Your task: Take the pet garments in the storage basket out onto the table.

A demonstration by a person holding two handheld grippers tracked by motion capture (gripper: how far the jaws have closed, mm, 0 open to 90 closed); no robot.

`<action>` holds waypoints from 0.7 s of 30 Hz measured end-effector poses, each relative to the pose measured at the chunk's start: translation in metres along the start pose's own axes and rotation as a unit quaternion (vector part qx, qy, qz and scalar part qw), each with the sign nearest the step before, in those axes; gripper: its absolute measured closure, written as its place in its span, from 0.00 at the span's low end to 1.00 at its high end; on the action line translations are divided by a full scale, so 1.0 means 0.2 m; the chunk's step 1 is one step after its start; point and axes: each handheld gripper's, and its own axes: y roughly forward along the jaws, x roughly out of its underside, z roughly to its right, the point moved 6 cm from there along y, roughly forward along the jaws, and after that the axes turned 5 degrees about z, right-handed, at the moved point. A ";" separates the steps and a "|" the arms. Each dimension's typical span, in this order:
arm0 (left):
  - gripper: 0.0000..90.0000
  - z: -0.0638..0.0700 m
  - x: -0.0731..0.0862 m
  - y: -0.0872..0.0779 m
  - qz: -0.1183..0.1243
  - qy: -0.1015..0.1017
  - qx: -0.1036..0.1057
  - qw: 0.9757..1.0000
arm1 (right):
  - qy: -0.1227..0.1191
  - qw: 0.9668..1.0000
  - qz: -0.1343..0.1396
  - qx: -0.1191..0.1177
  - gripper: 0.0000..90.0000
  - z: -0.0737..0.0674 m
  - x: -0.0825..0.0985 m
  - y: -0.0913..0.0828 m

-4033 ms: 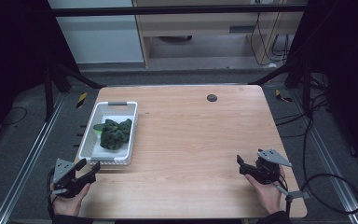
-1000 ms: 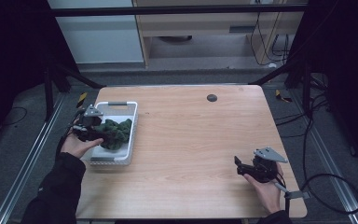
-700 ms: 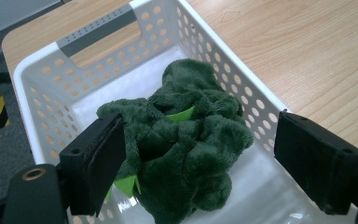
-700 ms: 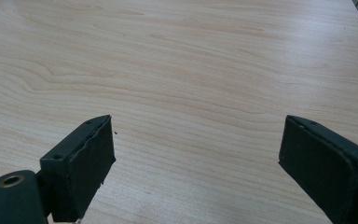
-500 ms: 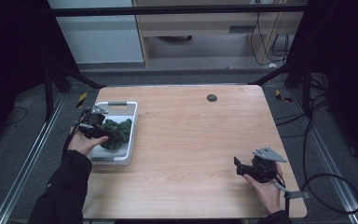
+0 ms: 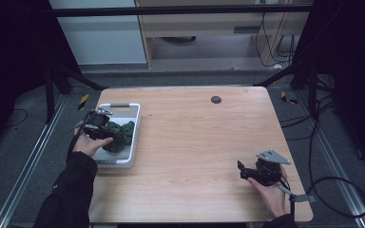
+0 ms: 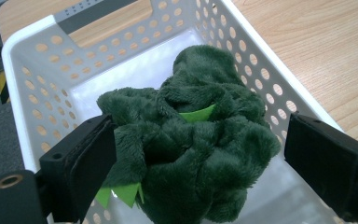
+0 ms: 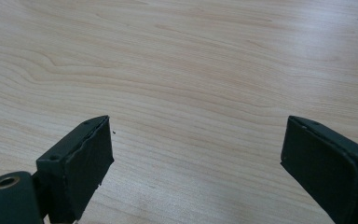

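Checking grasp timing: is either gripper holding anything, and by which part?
Nothing held. The left gripper straddles the green plush toy with jaws open; the right gripper is open.

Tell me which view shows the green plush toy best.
The left gripper view: the plush toy sits close up between the left gripper's open jaws, inside the white basket. The high view shows it small and dark. The right gripper view faces bare table.

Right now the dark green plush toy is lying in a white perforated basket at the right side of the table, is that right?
Not quite. The dark green plush toy does lie in the white perforated basket, but that basket stands at the left side of the table, not the right. The high view shows it.
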 end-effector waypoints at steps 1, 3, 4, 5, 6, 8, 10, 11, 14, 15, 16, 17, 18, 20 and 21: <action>0.09 0.00 0.00 0.00 -0.002 -0.001 0.000 1.000 | -0.004 1.000 0.000 0.001 0.10 0.00 0.00 0.00; 0.09 0.00 0.00 0.01 -0.004 -0.001 0.001 1.000 | -0.005 1.000 -0.001 0.000 0.09 0.00 0.00 0.00; 0.09 0.00 0.00 0.02 -0.005 -0.003 0.002 1.000 | -0.006 1.000 -0.001 0.000 0.09 0.00 0.00 0.00; 0.09 0.00 0.00 0.03 -0.007 -0.004 0.001 1.000 | -0.006 1.000 -0.001 0.000 0.09 0.00 0.00 0.01; 0.09 0.00 0.01 0.03 -0.009 -0.003 0.001 1.000 | -0.005 1.000 -0.002 0.000 0.09 0.00 0.00 0.01; 0.09 0.00 0.01 0.04 -0.011 -0.004 0.001 1.000 | -0.006 1.000 -0.002 0.000 0.09 0.00 0.00 0.01; 0.09 -0.01 0.01 0.06 -0.016 -0.006 0.001 1.000 | -0.004 1.000 -0.004 0.000 0.09 0.00 0.00 0.01; 0.09 -0.01 0.01 0.06 -0.017 -0.007 0.000 1.000 | -0.004 1.000 -0.004 -0.001 0.08 0.00 0.00 0.01; 0.09 -0.01 0.02 0.08 -0.022 -0.012 -0.001 1.000 | -0.004 1.000 -0.006 -0.002 0.08 0.00 0.01 0.01; 0.09 -0.01 0.02 0.08 -0.022 -0.012 -0.001 1.000 | -0.004 1.000 -0.006 -0.002 0.08 0.00 0.01 0.01; 0.09 -0.02 0.02 0.09 -0.024 -0.013 0.000 1.000 | -0.004 1.000 -0.007 -0.002 0.08 0.00 0.01 0.01; 0.09 -0.02 0.03 0.09 -0.024 -0.017 0.001 1.000 | -0.004 1.000 -0.008 -0.003 0.08 0.00 0.01 0.01; 0.09 -0.02 0.03 0.10 -0.025 -0.021 0.001 0.999 | -0.007 1.000 -0.010 -0.004 0.08 0.00 0.01 0.01; 0.10 -0.02 0.04 0.10 -0.027 -0.023 0.002 0.999 | -0.008 1.000 -0.011 -0.003 0.08 0.00 0.01 0.01; 0.10 -0.02 0.04 0.11 -0.028 -0.023 0.002 0.999 | -0.005 1.000 -0.012 -0.005 0.08 0.00 0.01 0.01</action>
